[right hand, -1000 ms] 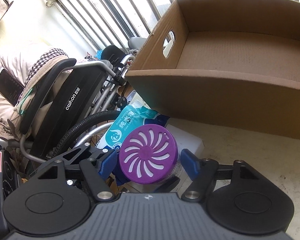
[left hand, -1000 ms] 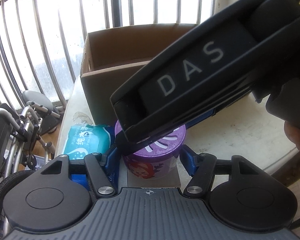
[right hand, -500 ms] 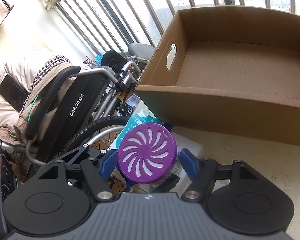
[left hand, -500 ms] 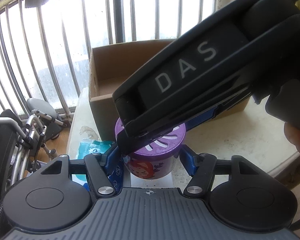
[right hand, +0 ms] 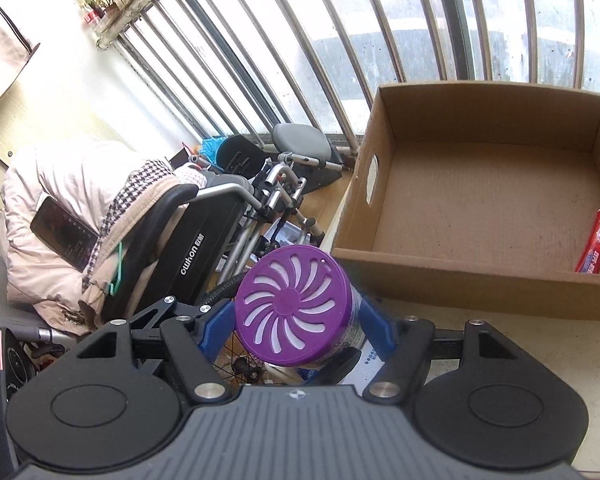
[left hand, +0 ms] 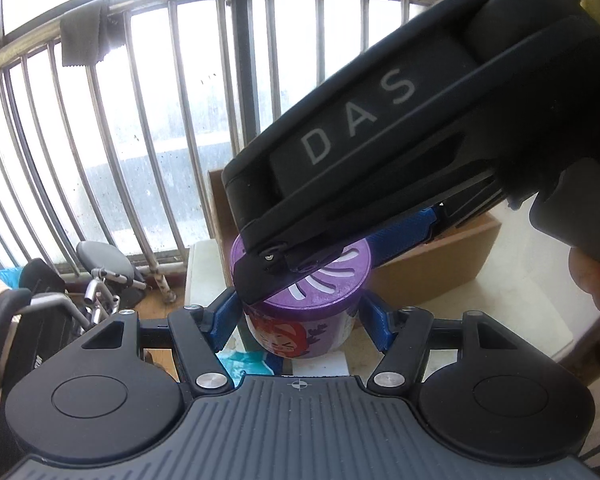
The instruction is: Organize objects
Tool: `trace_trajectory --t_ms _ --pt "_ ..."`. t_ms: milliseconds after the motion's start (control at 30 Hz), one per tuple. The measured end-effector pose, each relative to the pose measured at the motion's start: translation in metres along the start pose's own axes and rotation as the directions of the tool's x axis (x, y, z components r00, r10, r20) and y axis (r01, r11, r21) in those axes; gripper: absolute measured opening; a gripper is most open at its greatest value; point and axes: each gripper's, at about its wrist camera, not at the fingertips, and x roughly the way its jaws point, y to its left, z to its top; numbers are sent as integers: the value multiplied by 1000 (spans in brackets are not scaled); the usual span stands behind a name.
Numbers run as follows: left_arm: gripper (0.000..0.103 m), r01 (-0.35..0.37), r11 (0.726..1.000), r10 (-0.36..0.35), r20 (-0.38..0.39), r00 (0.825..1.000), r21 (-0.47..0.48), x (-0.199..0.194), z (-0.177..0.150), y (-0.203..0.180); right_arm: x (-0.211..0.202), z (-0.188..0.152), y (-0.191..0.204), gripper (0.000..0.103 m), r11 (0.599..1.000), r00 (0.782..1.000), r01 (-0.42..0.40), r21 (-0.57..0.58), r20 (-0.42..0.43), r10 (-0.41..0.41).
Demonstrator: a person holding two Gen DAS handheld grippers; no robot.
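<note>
From the left wrist, the left gripper (left hand: 300,320) has its blue fingers clamped on the sides of the purple canister (left hand: 300,320), whose vented lid is half hidden under the black body of the right gripper (left hand: 380,152), with only a corner of the cardboard box (left hand: 432,272) showing behind it. From the right wrist, the right gripper (right hand: 296,328) also clamps the canister (right hand: 292,304), just in front of the box (right hand: 480,292), and this view alone shows a red toothpaste tube (right hand: 594,240) inside it. Against a second ago, the canister sits higher relative to the box, whose floor is now exposed.
</note>
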Motion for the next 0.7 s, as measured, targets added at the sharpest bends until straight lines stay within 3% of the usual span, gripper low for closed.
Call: trace_trajectory --t_ms 367,700 --pt "64 -13 1000 13 12 1000 2 -50 53 -5 -52 38 39 72 999 1000 4 50 18 -5" --pt "64 -74 997 73 54 996 10 -53 98 -18 -93 75 49 72 999 997 -35 2 64 35"
